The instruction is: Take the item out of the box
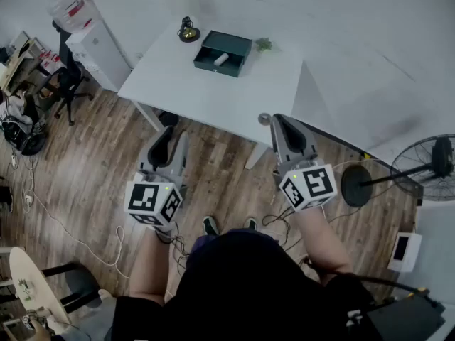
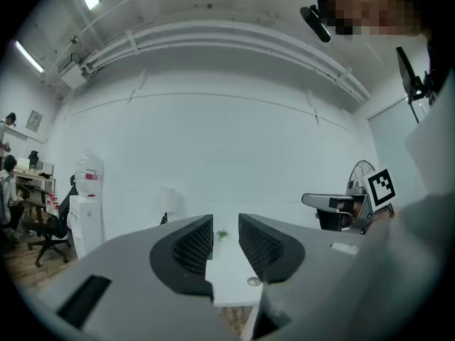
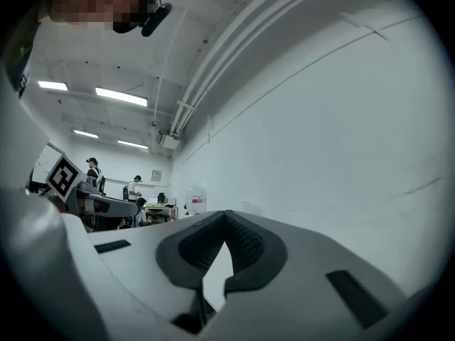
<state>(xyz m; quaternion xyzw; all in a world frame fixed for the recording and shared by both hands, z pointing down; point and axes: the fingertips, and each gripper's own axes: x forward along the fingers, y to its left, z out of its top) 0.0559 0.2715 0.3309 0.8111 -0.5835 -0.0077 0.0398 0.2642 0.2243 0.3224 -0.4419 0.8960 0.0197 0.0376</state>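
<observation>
A dark green open box [image 1: 222, 52] stands at the far side of the white table [image 1: 206, 91], and a small white item [image 1: 221, 59] lies inside it. Both grippers hang over the wooden floor, short of the table's near edge and well away from the box. My left gripper [image 1: 173, 136] is slightly open, and between its jaws [image 2: 225, 244] I see only the table top [image 2: 229, 279]. My right gripper [image 1: 279, 121] is shut with nothing in it, its pads meeting at the tips [image 3: 226, 236]. The box does not show in either gripper view.
A small lamp [image 1: 188, 30] and a little plant [image 1: 264, 45] flank the box. A water dispenser [image 1: 92, 41] and an office chair [image 1: 67, 84] stand to the left. A floor fan [image 1: 426, 162] is at the right. Cables run over the floor near my feet.
</observation>
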